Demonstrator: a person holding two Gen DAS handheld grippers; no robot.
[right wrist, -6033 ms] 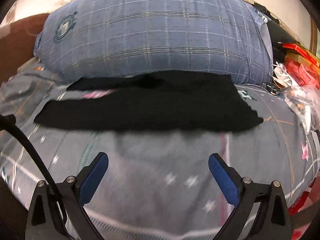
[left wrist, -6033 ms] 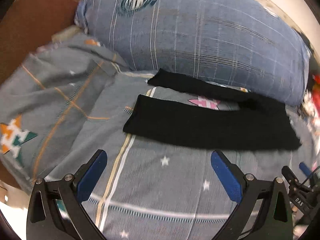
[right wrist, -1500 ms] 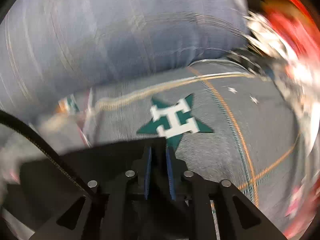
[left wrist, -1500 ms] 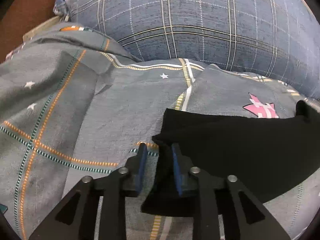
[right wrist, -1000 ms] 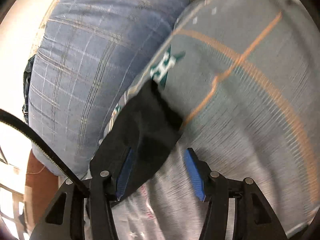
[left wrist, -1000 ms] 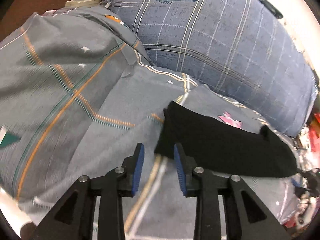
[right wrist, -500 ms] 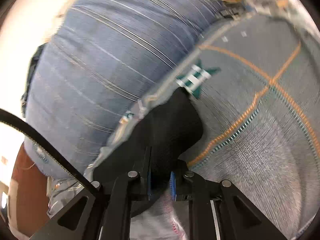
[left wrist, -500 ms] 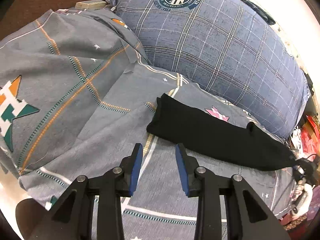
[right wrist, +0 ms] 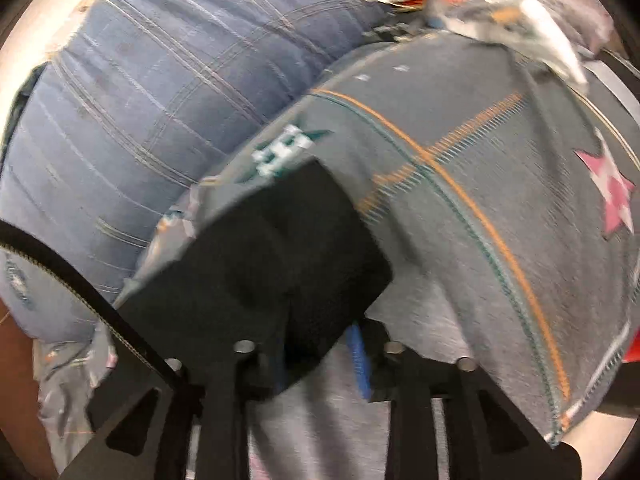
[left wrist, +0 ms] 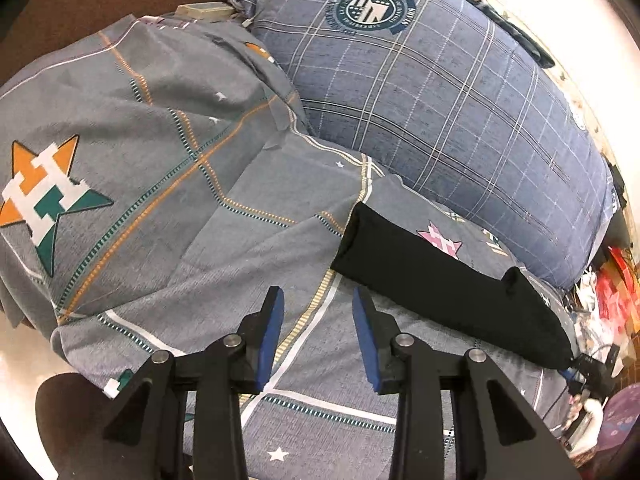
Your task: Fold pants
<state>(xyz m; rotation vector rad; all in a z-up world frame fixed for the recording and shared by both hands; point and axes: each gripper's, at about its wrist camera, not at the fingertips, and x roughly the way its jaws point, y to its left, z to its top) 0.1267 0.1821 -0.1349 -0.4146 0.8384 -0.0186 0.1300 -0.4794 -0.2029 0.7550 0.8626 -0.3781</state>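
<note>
Right wrist view: the right gripper (right wrist: 320, 360) pinches one end of the black folded cloth pants (right wrist: 260, 264). The left gripper (left wrist: 318, 336), jaws narrowly parted, holds nothing; the pants lie at two o'clock. Carry that end over squarely, edges aligned. Beneath: a grey star-print bedsheet (left wrist: 168, 184); behind, a blue plaid pillow (left wrist: 440, 92).

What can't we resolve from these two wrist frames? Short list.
- Right wrist: motion blur; whether the right gripper is pinching the black pants or only has the cloth between its fingers is unclear.
- Right wrist: the pants' far end is cut off by the gripper body.
- Left wrist: the right gripper at the pants end is tiny, at the fisheye rim.
- Left wrist: layer count in the fold is unreadable; the black cloth shows no seams.
- Left gripper open, empty.
</note>
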